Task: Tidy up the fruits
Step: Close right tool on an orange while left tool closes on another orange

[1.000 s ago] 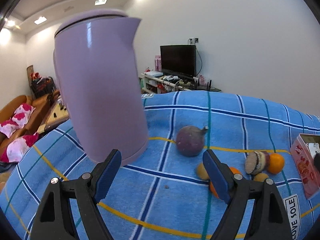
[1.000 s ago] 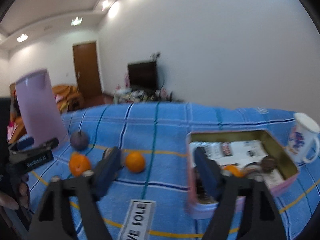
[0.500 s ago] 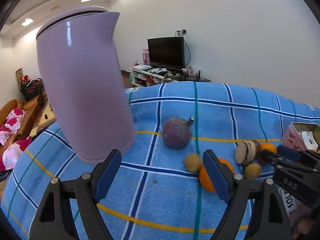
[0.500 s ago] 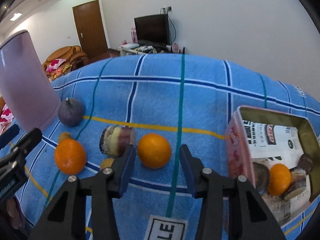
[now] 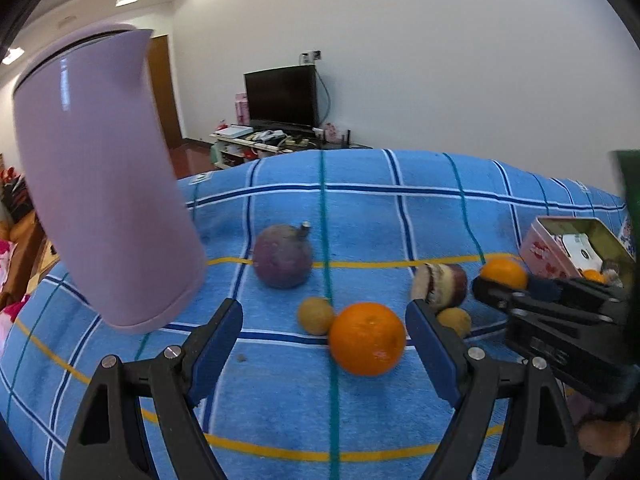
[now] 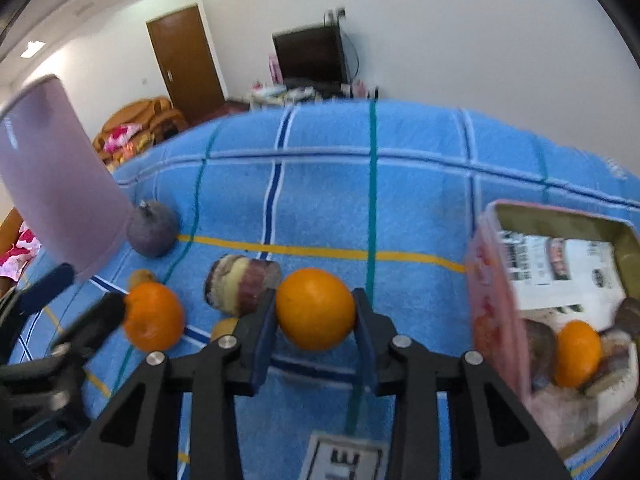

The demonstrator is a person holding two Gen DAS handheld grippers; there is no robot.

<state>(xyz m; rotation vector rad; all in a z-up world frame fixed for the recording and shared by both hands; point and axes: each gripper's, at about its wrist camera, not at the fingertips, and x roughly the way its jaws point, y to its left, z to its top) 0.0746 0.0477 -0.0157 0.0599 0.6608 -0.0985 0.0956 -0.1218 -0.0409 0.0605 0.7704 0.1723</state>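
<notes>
We are partway through sorting the fruit into the pink tin [image 6: 486, 280], which stands open at the right end of the table [image 6: 420, 200] under its blue checked cloth. The tin already holds a small orange [image 6: 578, 354] and a few darker pieces beside it that are too blurred to name, all lying on printed paper, so some of the job looks done. Our right claw [image 6: 315, 312] is closing on the nearest loose orange [image 6: 315, 308]; the pads stand at either flank of it and seem to touch, with the fruit on the cloth or barely off it. We judge this the grasp step, with the carry to the tin yet to come. Our left claw [image 5: 324, 338] stands wide apart and empty, hovering over a second orange [image 5: 366, 338] that rests on the cloth just in front of its fingers. Left outside the tin are that orange, two small yellowish fruits [image 5: 316, 315], a cut purple piece with a pale face [image 5: 440, 286], and the round purple fruit with a stalk [image 5: 283, 256], which sits next to the tall lilac jug [image 5: 104, 184]. So roughly six pieces remain, counting the one being gripped, and most of the work seems ahead of us.
</notes>
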